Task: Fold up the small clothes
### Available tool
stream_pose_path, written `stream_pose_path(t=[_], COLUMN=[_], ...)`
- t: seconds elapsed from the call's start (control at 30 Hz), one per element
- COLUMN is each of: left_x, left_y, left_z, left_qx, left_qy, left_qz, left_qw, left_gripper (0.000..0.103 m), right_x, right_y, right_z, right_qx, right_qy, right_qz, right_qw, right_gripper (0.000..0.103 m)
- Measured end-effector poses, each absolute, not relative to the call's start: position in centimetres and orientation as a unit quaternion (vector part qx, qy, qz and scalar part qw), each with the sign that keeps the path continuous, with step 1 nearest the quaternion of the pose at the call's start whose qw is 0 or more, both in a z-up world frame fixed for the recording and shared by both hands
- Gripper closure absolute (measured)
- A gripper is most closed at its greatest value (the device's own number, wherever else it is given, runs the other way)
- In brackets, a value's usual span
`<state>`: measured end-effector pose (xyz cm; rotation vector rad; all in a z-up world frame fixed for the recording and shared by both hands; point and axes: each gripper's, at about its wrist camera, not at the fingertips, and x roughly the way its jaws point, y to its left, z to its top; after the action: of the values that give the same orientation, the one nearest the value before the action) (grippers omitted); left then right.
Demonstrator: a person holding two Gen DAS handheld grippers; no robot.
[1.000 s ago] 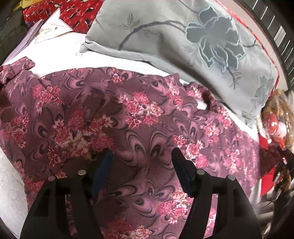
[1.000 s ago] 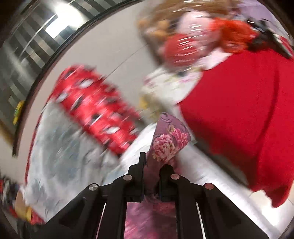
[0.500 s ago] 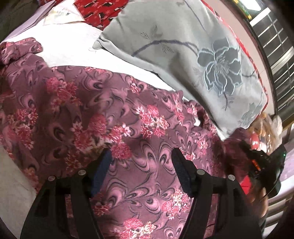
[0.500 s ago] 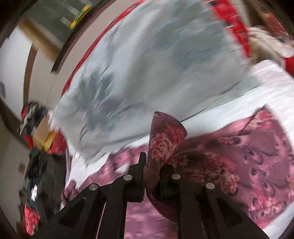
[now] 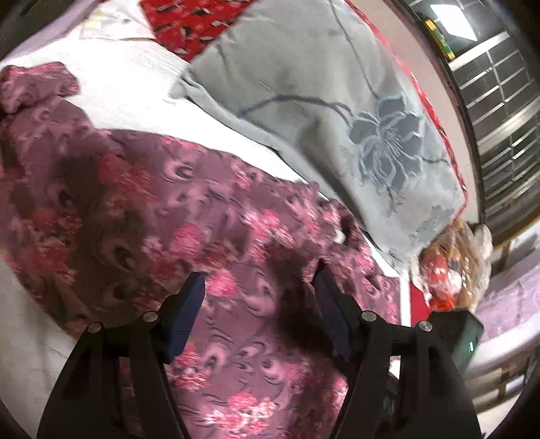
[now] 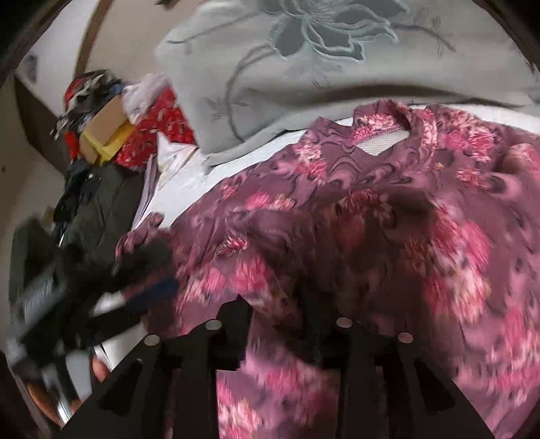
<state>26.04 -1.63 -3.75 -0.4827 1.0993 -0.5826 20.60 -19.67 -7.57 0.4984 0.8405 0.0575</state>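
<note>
A purple garment with pink flowers [image 5: 175, 209] lies spread on the white bed sheet [image 5: 128, 81]. My left gripper [image 5: 258, 297] is open and empty just above it. In the right wrist view the same garment [image 6: 388, 216] fills the middle, with its neck opening toward the grey pillow. My right gripper [image 6: 276, 310] hangs over the garment with its fingers apart and nothing between them. The left gripper shows blurred at the left of the right wrist view [image 6: 135, 290].
A grey pillow with a blue flower [image 5: 337, 111] lies along the far side of the garment. Red patterned cloth [image 5: 199, 23] lies beyond it. A doll in plastic wrap [image 5: 452, 260] sits at the bed's right end. A cardboard box and clutter [image 6: 101, 128] stand at the left.
My right gripper swung over the garment, carrying a fold of it, and has now opened and let it go. My left gripper drifted slightly over the cloth, still open.
</note>
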Motion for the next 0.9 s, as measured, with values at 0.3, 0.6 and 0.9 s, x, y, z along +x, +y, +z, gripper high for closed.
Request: stream_pose_path(t=[0.3,0.6,0.9], left_x=[24.6,25.0,26.4], left_y=[-7.9,-4.6,-2.4], left_z=[-4.7,-2.9,-5.0], left_qx=[-0.177,-0.199,-0.219], left_qy=[0.542,0.472,0.508], left_qz=[-0.332,-0.22,-0.205], left_qw=[0.751,0.83,0.808], left_gripper=[0.022,0.095,0.094], right_x=[11.2,4.7,10.4], right_y=[-26.5,-39.5,-39.3], right_z=[-5.1,-4.0,-7.4], right_qx=[0.252,0.357,0.339], right_qy=[0.369,0.282,0.348], right_qz=[-0.053,-0.222,-0.179], right_qw=[0.893,0.862,0.855], right_gripper=[0.052,0.047,0.098])
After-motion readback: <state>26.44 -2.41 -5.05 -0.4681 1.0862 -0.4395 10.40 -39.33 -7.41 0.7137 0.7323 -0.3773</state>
